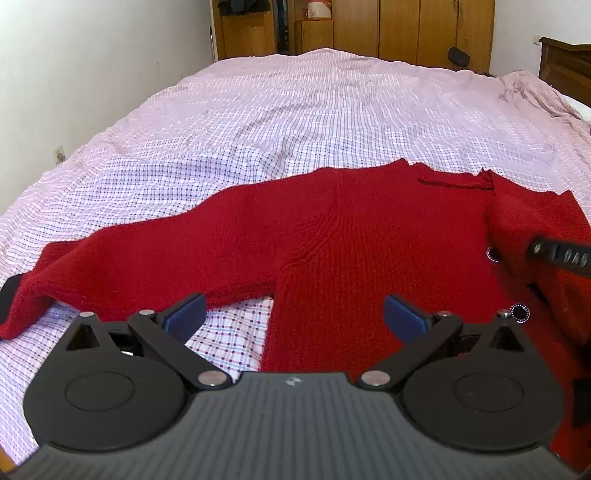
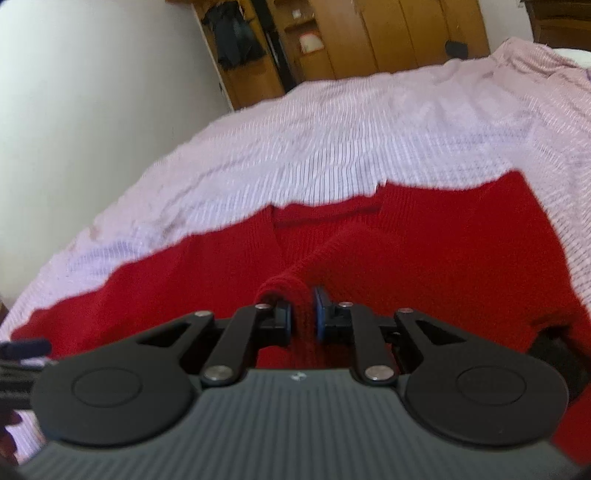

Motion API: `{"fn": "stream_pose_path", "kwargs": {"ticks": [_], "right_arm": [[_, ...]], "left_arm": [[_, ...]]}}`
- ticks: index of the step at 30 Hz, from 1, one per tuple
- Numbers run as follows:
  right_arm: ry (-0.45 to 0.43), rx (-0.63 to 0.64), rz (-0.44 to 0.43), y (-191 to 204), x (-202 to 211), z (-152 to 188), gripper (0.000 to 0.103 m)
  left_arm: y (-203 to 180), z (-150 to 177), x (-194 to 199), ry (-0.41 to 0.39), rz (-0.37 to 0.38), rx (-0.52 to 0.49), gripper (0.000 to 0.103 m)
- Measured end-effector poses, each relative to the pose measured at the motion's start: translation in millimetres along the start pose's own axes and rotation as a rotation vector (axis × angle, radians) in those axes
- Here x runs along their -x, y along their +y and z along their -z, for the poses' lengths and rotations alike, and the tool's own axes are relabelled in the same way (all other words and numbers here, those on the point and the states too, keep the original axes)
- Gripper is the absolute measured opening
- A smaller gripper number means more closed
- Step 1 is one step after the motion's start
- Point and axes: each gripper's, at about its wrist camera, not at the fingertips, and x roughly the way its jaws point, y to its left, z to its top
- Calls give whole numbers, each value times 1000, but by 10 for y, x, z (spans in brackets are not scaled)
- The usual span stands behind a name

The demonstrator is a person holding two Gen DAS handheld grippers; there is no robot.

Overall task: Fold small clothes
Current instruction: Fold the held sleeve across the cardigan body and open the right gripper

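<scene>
Right gripper [image 2: 303,314] pinches a fold of the red knit cardigan [image 2: 424,240]. Left gripper [image 1: 293,314] hangs wide above it on the checked bedsheet [image 1: 295,110].

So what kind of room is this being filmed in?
Most likely a bedroom: a wide bed under a checked pink cover, wooden wardrobes along the far wall, and a dark headboard at the right.
</scene>
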Motion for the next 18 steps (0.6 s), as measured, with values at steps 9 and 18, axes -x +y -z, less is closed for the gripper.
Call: {"fn": "stream_pose_path", "kwargs": {"ticks": [9, 18], "right_arm": [[27, -13, 21, 10, 103, 63, 29], [38, -11, -11, 49, 502, 146, 85]], "left_arm": [[-115, -12, 66, -10, 12, -24, 103], [-317, -14, 209, -33, 56, -44, 103]]}}
